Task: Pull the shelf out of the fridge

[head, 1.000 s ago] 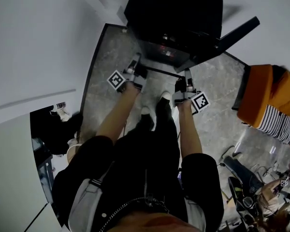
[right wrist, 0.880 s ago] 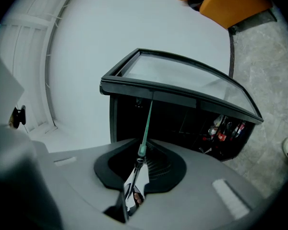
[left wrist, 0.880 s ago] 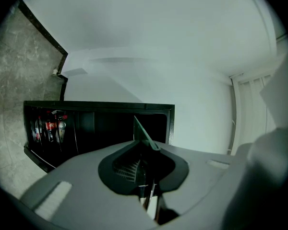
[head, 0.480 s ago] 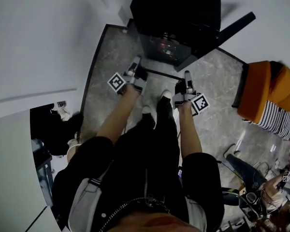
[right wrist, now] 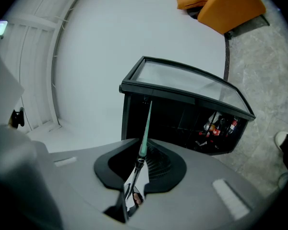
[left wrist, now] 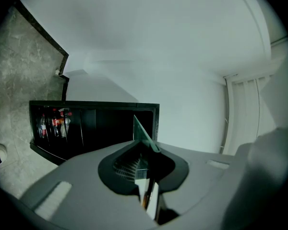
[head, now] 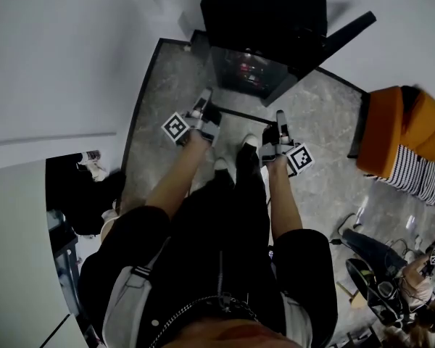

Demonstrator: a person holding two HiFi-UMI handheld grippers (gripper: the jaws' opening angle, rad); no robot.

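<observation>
The glass shelf hangs level between my two grippers, out in front of the small black fridge. From above it shows as a thin dark edge. My left gripper is shut on its left side; there the shelf appears as a greenish pane running edge-on out of the left gripper. My right gripper is shut on the right side, with the shelf's green edge rising from the right gripper toward the fridge. The fridge stands open and holds bottles.
The fridge door swings out to the right. An orange seat with a striped cloth stands at the right. Gear and another person are at the lower right, and a dark opening at the left. My shoes are on the stone floor below the shelf.
Both grippers with the shelf have drawn back toward my body, and the gap between the shelf and the fridge has grown. Both grips are unchanged.
</observation>
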